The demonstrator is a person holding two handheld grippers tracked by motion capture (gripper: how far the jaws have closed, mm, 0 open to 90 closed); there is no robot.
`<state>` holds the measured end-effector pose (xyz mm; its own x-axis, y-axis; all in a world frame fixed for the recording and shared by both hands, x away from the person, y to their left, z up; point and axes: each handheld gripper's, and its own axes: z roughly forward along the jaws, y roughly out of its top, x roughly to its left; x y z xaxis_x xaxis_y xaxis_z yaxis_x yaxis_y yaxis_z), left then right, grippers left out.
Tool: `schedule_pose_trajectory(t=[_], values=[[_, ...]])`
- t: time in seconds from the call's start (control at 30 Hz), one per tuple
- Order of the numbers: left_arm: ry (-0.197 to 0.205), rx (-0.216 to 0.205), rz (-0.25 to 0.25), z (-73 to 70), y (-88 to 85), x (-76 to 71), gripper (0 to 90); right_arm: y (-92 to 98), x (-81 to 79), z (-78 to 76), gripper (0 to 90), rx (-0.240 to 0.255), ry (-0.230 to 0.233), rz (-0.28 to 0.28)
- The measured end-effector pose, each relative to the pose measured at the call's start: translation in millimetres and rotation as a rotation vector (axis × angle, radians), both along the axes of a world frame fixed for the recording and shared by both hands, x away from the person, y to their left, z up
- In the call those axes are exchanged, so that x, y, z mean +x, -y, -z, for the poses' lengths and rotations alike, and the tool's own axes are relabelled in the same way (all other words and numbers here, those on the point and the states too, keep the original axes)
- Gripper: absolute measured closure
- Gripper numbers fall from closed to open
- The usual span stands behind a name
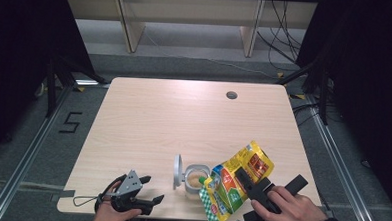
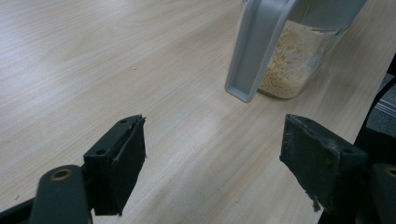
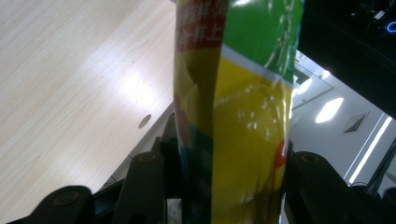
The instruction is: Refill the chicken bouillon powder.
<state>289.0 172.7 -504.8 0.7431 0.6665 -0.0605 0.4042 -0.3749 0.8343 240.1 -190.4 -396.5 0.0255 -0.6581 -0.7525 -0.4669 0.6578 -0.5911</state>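
One clear jar stands near the table's front edge, part-filled with tan powder, its single grey lid flipped open. One yellow-green pouch tilts over the jar, pinched by the right gripper. The left gripper rests beside the jar, jaws spread, holding nothing.

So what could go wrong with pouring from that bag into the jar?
The bag is big and floppy, and its spout corner sits right at the small jar, so powder could miss and spill on the table.

The left gripper is open and not holding the jar, so a bump from the bag might tip it.

The right gripper squeezes the bag; it could slip or gush out too fast.
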Motion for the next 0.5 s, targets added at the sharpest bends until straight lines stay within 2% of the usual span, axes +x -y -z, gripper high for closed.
schedule_pose_trajectory(t=[0.13,0.2,0.27,0.37,0.4,0.43,0.5], values=[[-0.001,-0.001,0.001,-0.1,0.0,-0.1,21.7,0.8,2.6,1.8,62.7,-0.013,-0.001,-0.008],[-0.013,-0.016,0.005,-0.8,0.3,-0.8,21.7,0.9,3.0,3.2,62.6,-0.008,0.004,-0.004],[0.0,0.0,0.0,-0.1,0.1,-0.1,21.7,0.7,3.6,4.6,62.4,-0.012,0.007,0.004],[-0.013,0.008,0.013,-1.6,-1.2,-0.1,21.7,1.1,4.5,5.2,62.3,-0.015,0.004,0.004],[-0.013,-0.002,0.009,-1.3,-0.7,-0.4,21.7,1.6,4.7,6.1,62.3,-0.01,0.013,0.005],[-0.018,-0.026,0.008,-1.3,0.3,-1.5,21.7,0.5,6.4,6.2,62.3,-0.029,0.007,0.0],[-0.015,-0.017,0.01,-1.6,-0.6,-1.2,21.6,1.4,7.5,7.4,62.5,-0.015,0.008,0.002]])
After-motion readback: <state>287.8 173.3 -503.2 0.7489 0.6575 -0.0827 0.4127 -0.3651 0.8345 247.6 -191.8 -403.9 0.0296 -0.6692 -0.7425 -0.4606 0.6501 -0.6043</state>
